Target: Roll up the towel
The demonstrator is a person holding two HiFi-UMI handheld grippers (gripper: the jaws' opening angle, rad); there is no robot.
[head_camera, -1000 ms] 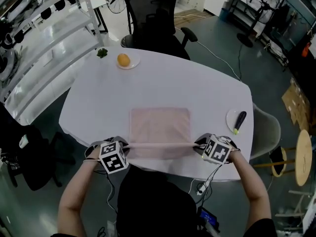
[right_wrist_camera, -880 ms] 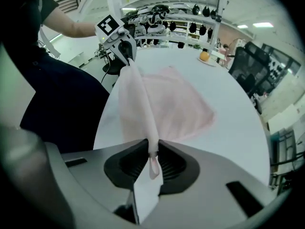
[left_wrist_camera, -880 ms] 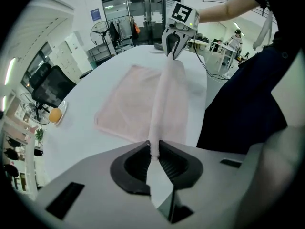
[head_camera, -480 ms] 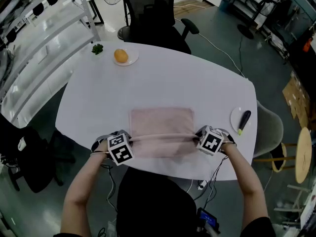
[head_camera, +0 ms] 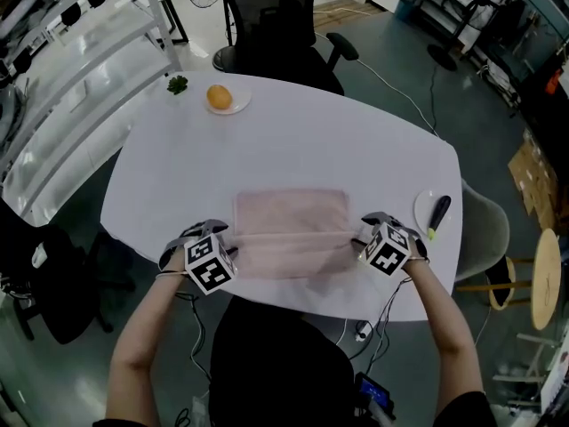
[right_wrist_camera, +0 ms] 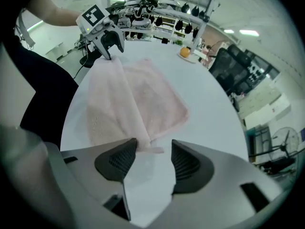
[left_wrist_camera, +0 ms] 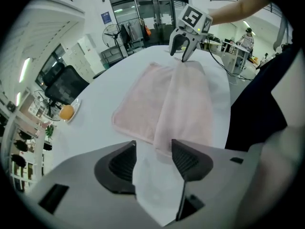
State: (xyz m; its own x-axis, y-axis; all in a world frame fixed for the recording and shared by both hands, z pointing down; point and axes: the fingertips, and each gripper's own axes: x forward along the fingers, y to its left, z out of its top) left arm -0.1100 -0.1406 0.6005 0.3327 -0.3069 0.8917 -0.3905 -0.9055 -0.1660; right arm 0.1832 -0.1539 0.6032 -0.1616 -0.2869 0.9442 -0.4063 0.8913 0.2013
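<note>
1. The left gripper (head_camera: pixel 216 236) carries a white cube (head_camera: pixel 212 266) with black square markers on its faces, set on a dark head.
2. The right gripper (head_camera: pixel 368 227) has a matching marker cube (head_camera: pixel 388 253), also white with black squares.
3. Seen from its own camera, each gripper has a smooth light grey body with rounded shoulders.
4. The jaws are dark grey and wedge-shaped, with fine ribbed pads (left_wrist_camera: pixel 186 160) on their inner faces.
5. A thin dark cable (head_camera: pixel 191 314) trails from the left gripper, and another (head_camera: pixel 391 302) from the right.
6. The person wears a black top (head_camera: pixel 276 363).
7. Its short sleeves (head_camera: pixel 469 409) leave the forearms bare.
</note>
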